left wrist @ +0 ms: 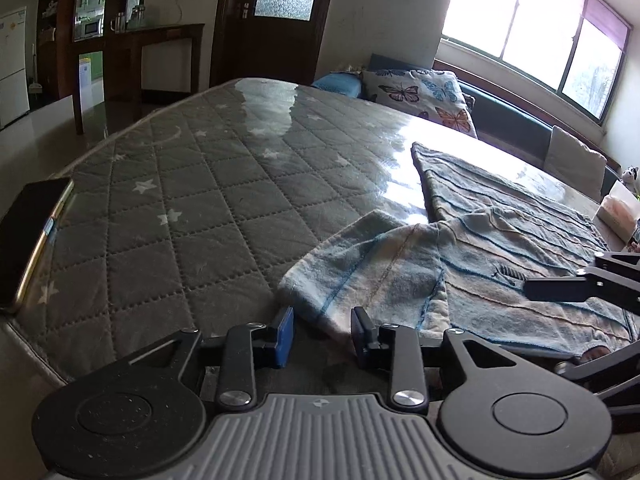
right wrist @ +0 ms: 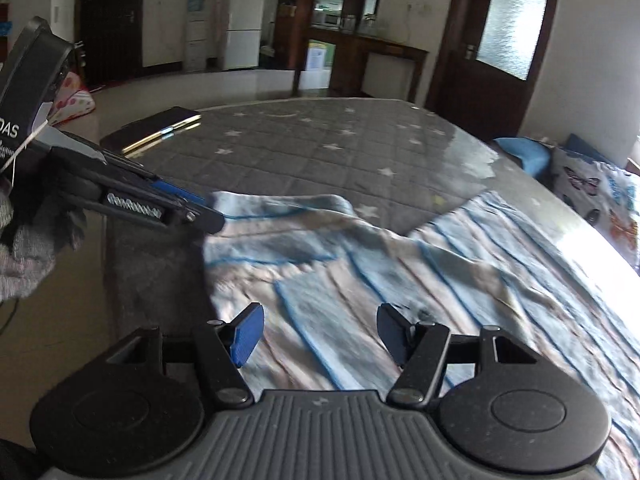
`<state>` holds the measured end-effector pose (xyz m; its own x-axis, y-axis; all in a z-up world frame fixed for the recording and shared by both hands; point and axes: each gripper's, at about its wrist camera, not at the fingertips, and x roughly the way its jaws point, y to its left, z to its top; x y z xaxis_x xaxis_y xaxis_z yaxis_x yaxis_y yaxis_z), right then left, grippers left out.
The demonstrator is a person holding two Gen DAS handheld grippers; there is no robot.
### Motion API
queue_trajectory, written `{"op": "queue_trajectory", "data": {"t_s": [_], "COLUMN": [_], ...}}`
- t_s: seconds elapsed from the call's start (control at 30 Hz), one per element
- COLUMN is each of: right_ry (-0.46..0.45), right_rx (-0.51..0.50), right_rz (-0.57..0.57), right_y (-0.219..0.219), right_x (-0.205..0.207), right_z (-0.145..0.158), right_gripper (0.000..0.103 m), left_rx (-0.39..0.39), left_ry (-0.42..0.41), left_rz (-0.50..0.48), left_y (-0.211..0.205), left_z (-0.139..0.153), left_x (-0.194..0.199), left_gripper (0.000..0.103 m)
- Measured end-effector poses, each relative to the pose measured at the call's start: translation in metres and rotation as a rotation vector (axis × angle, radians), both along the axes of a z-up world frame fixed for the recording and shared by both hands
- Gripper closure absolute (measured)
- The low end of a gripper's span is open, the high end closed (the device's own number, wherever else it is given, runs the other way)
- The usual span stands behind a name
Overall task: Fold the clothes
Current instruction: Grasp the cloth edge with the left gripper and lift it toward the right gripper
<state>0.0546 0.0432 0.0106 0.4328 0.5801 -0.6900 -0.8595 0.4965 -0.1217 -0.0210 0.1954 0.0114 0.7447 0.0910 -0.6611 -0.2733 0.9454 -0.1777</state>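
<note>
The left gripper (left wrist: 322, 334) pointed down at the near edge of the table, its blue pads only partly spread. A folded corner of the striped garment (left wrist: 480, 264) lay in the gap between them, but whether the pads actually pressed on the cloth could not be told from either view. In the right wrist view the same gripper (right wrist: 212, 216) reached in from the left, its tips at the garment's near left corner (right wrist: 224, 216).

The right gripper (right wrist: 320, 332) hovered over the garment with its jaws spread wide, the blue pads well apart and nothing between them. Cloth was visible below the gap, blurred. In the left wrist view its black fingers (left wrist: 560, 286) came in from the right edge above the garment.

The garment, pale blue with pinkish and darker blue stripes, lay on the near right part of the table, one corner folded over onto itself towards the left gripper and the rest spread flat towards the far right. Under it was a grey quilted cover with white stars (left wrist: 192, 208), lying beneath a glossy tabletop that caught window glare.

A dark phone (left wrist: 28, 240) rested at the table's left edge, apart from the garment. Beyond the table a butterfly-print cushion (left wrist: 424, 96) sat on a bench under a bright window (left wrist: 536, 28). Farther back stood a dark wooden door with frosted glass (left wrist: 280, 12), and a white refrigerator (right wrist: 242, 22).
</note>
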Motion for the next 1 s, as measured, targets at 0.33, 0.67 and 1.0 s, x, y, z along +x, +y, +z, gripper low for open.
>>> {"op": "queue_trajectory", "data": {"t_s": [0.33,0.67,1.0], "right_ry": [0.021,-0.009,-0.040], "right_rx": [-0.013,0.002,0.003], "right_rz": [0.004,-0.062,-0.248], "right_y": [0.026,-0.011,-0.084], "right_x": [-0.004,-0.003,0.008], "right_z": [-0.017,0.002,0.016], "right_gripper": [0.039,0.039,0.039], "left_rx": [-0.024,-0.028,-0.045], "left_ry": [-0.036,-0.226,-0.187], "left_rz": [-0.008,-0.188,-0.472], "left_y": [0.002,-0.038,-0.105], "left_z": [0.002,0.045,0.034], "left_x": [0.004,-0.003,0.016], "left_gripper": [0.099,0.101,0.100]}}
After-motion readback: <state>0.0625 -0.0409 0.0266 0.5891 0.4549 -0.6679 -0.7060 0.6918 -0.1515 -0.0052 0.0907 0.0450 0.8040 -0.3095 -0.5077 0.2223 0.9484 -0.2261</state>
